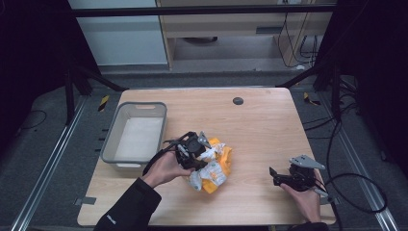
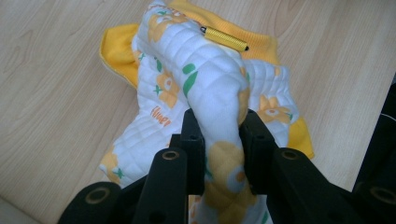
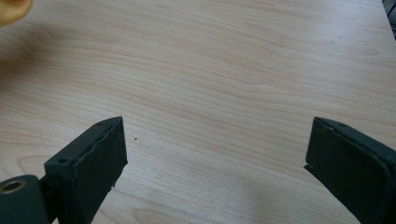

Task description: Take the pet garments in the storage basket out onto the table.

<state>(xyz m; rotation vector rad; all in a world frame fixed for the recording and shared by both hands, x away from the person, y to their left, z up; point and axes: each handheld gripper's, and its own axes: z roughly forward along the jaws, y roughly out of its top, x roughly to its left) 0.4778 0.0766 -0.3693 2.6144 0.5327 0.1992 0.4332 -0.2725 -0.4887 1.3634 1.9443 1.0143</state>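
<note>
A grey bin (image 1: 109, 139) sits on the wooden table (image 1: 260, 130).

Bare wooden table (image 1: 260, 130) is lying open between the crumpled quilted cloth (image 1: 214, 166) and the right gripper (image 1: 274, 175). The grey bin (image 1: 134, 134) is blocking the table's left side, near the cloth.

A bin (image 1: 134, 139) sits on the table's (image 1: 260, 125) left side. Just right of it, near the front middle, lies a bunched cloth (image 1: 215, 168), with the left gripper (image 1: 192, 149) at its left edge (jaws closed over a raised fold). A small rod (image 2: 224, 38) rests on the cloth's far part. The right gripper (image 1: 284, 179) rests well apart, at the front right.
</note>
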